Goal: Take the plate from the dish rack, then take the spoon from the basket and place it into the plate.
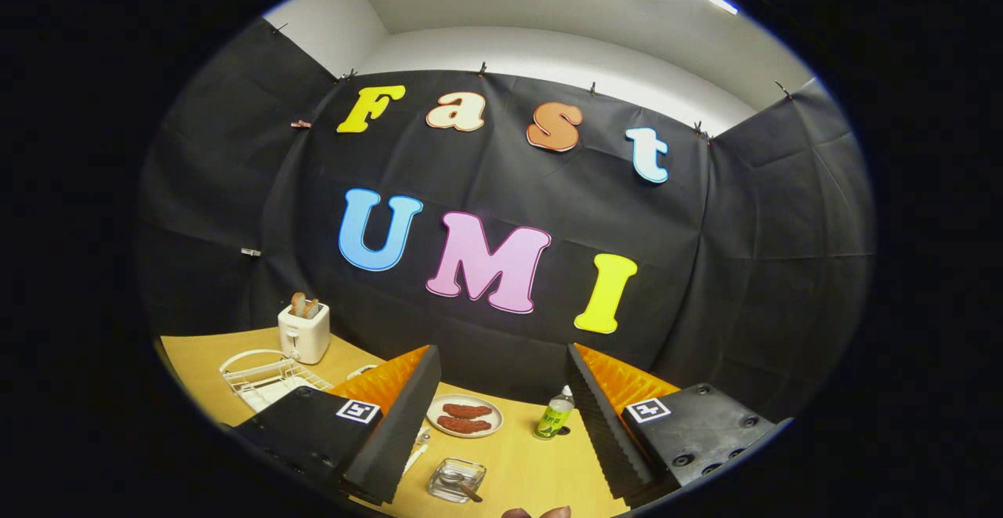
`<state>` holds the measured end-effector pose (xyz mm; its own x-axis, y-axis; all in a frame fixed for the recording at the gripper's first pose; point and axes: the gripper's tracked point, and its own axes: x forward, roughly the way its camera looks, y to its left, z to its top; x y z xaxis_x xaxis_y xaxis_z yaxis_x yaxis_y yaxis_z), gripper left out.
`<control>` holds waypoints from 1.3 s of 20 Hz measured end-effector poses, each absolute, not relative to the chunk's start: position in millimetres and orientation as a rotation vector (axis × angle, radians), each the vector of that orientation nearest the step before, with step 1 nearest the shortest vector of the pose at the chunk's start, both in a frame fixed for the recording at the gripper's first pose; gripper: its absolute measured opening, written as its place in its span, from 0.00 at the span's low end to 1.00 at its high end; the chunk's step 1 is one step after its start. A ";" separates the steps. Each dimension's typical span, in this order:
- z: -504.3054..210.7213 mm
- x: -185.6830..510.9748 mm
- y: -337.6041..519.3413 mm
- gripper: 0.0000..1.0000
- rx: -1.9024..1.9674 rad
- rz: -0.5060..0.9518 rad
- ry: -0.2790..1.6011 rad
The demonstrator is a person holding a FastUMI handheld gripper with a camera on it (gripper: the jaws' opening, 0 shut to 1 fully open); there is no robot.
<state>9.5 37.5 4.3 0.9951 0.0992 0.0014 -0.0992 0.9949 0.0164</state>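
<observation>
My gripper (501, 361) is open and held above the wooden table (517, 455), with nothing between its orange-and-black fingers (400, 416). To the left, beyond the left finger, stands a white wire dish rack (266, 373) with something pale and flat lying in it; I cannot tell whether that is the plate. A white utensil (418, 449), maybe a spoon, lies on the table beside the left finger, partly hidden by it. Ahead between the fingers is a round plate (465, 416) holding two reddish-brown pieces of food.
A white toaster (304, 331) with bread in it stands behind the rack. Just inside the right finger is a small green bottle (555, 416). Close below the gripper is a square glass dish (457, 479) with a small object in it. Fingertips of a hand (537, 512) show lowest.
</observation>
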 end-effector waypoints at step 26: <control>-224.4 76.1 271.6 0.84 0.336 0.136 1.113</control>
<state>76.1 271.6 -224.4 0.4401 0.2740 -0.8551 0.0595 0.9413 0.3322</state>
